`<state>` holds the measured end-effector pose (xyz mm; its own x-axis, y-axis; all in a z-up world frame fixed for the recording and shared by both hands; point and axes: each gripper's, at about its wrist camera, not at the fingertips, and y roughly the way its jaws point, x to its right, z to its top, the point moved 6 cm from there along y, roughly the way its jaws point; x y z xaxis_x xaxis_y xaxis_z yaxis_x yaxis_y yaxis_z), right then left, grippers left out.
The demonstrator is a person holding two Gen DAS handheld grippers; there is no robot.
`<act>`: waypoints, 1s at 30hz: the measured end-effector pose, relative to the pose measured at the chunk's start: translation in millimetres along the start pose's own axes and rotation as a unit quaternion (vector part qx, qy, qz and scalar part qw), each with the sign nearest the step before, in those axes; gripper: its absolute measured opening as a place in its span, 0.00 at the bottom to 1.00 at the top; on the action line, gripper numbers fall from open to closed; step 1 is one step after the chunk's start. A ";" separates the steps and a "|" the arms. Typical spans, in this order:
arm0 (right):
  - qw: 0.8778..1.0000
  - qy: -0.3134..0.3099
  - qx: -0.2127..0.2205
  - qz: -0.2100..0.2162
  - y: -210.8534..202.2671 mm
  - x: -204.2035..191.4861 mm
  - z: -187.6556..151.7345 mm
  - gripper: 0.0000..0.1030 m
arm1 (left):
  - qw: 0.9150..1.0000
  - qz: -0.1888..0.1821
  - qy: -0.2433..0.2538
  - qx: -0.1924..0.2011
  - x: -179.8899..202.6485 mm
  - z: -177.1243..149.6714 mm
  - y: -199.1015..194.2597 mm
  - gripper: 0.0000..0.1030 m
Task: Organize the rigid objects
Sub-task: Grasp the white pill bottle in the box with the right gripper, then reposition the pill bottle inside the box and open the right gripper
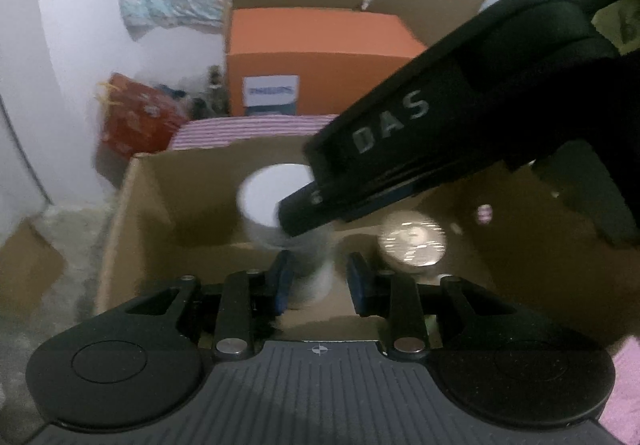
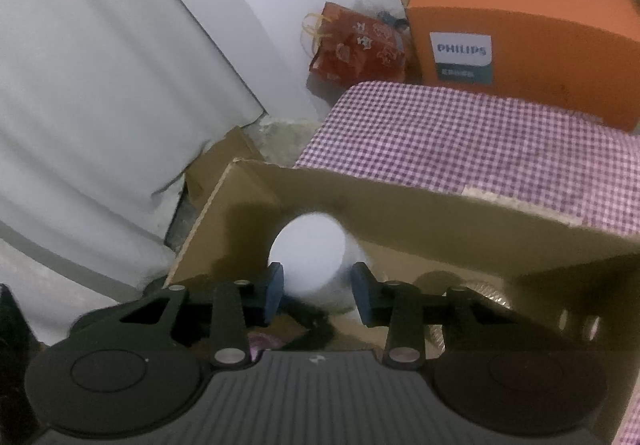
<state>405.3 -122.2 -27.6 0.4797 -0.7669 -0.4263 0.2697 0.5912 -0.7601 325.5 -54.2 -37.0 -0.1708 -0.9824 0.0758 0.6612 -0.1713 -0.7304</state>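
Observation:
An open cardboard box [image 1: 132, 213] [image 2: 440, 221] holds a white cylindrical container [image 1: 260, 201] [image 2: 308, 249] and a round silver-lidded tin [image 1: 412, 241]. My right gripper [image 2: 318, 285] reaches into the box with its blue pads [image 2: 276, 281] against both sides of the white container, shut on it. Its black housing [image 1: 400, 141] crosses the left wrist view from the upper right, tip at the container's top. My left gripper [image 1: 318, 279] hovers at the box's near edge. Its pads are narrowly apart and grip nothing. The container's lower part shows beyond them.
Behind the box lies a purple checked cloth [image 2: 460, 133] [image 1: 256, 129]. Beyond it stand an orange Philips carton [image 1: 320, 57] [image 2: 520, 29] and a red gift bag [image 1: 136, 113] [image 2: 356, 49]. A white sheet [image 2: 100, 85] hangs at left, above loose cardboard [image 1: 28, 265].

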 end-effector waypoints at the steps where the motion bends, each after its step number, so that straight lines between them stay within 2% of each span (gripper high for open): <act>1: 1.000 0.004 -0.005 0.006 -0.3 -0.6 -1.4 0.32 | 1.000 -0.002 0.001 0.001 3.0 0.9 0.0 0.27; 13: 1.000 0.012 0.020 -0.013 -17.7 8.2 5.5 0.34 | 0.999 0.027 0.025 0.019 -6.5 -5.1 -11.1 0.30; 15: 1.000 0.013 0.020 -0.012 -15.9 9.0 6.4 0.35 | 0.999 0.035 0.026 0.016 -9.6 -4.0 -7.7 0.39; 16: 1.000 0.016 0.018 -0.011 -14.5 9.3 6.3 0.39 | 0.999 0.038 0.025 0.017 -11.2 -2.6 -6.0 0.42; 17: 1.000 0.020 0.017 -0.010 -12.1 10.0 7.4 0.47 | 0.999 0.040 0.024 0.018 -12.5 -0.8 -3.9 0.46; 18: 1.000 0.023 0.018 -0.010 -10.2 10.4 8.5 0.50 | 0.999 0.041 0.024 0.019 -13.0 0.5 -2.0 0.48; 19: 1.000 0.023 0.018 -0.010 -8.0 10.0 10.0 0.53 | 0.999 0.042 0.025 0.017 -13.1 2.2 1.8 0.49; 24: 1.000 0.026 0.006 -0.017 9.7 10.9 17.1 0.53 | 0.999 0.045 0.021 -0.003 -14.1 7.4 15.2 0.49; 30: 0.999 0.045 -0.003 0.015 22.2 11.0 21.9 0.54 | 0.998 0.039 -0.014 -0.037 -25.8 8.5 21.9 0.48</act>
<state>434.9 -112.0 -38.4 0.4098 -0.7690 -0.4907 0.2511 0.6122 -0.7498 350.6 -33.3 -49.2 -0.1001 -0.9944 0.0354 0.6162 -0.0899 -0.7825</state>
